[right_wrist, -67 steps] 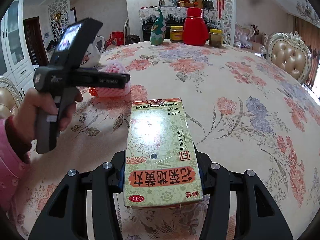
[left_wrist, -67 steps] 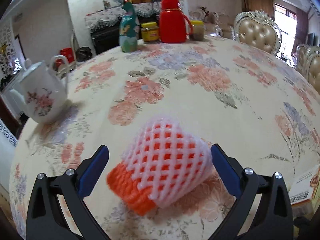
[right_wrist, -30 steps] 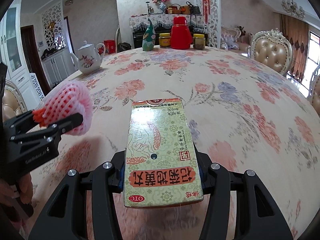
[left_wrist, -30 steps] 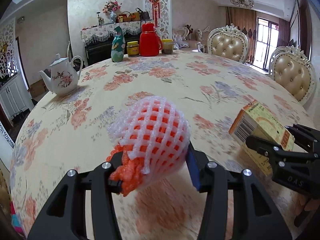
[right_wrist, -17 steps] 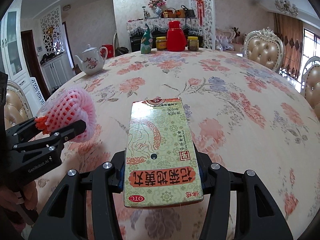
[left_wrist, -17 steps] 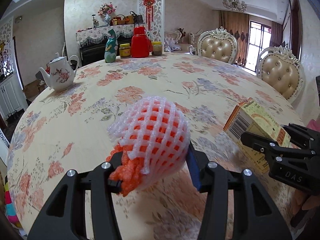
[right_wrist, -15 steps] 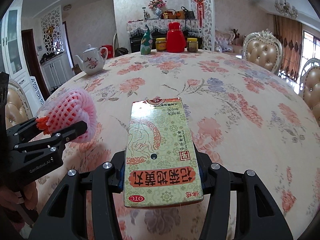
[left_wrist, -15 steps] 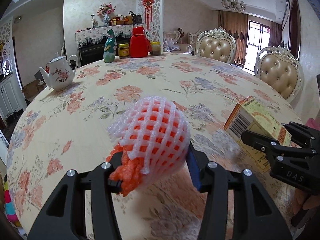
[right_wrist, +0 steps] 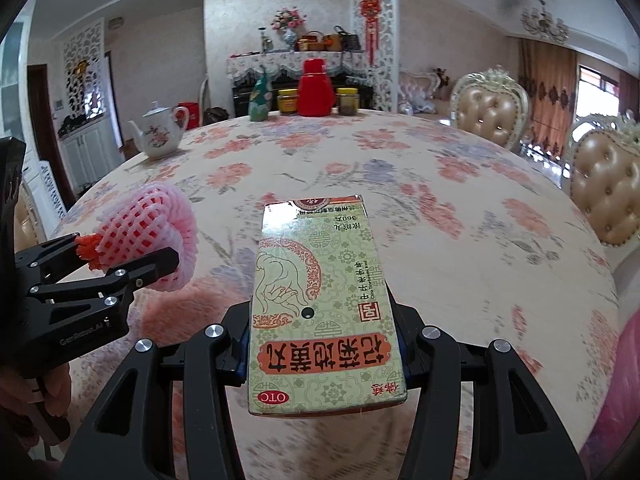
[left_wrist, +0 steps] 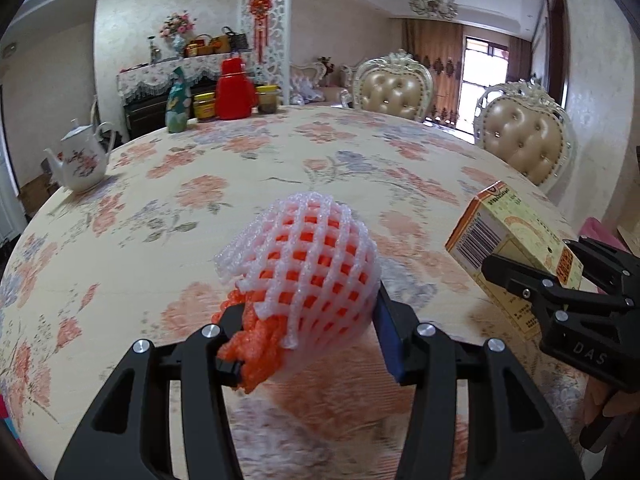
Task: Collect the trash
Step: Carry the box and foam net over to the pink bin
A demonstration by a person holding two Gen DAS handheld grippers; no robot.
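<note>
— Since both pieces are trash, where are they?
— Your left gripper [left_wrist: 308, 344] fingers clamp the foam fruit net [left_wrist: 304, 268]; your right gripper [right_wrist: 320, 344] fingers pinch the medicine box [right_wrist: 324, 300], both lifted off the worktop [right_wrist: 440, 184] for carrying.

Pink-white foam fruit net [left_wrist: 304, 268] over orange mesh, held aloft; green-patterned medicine carton [right_wrist: 324, 304], flat, face up, likewise held.
</note>
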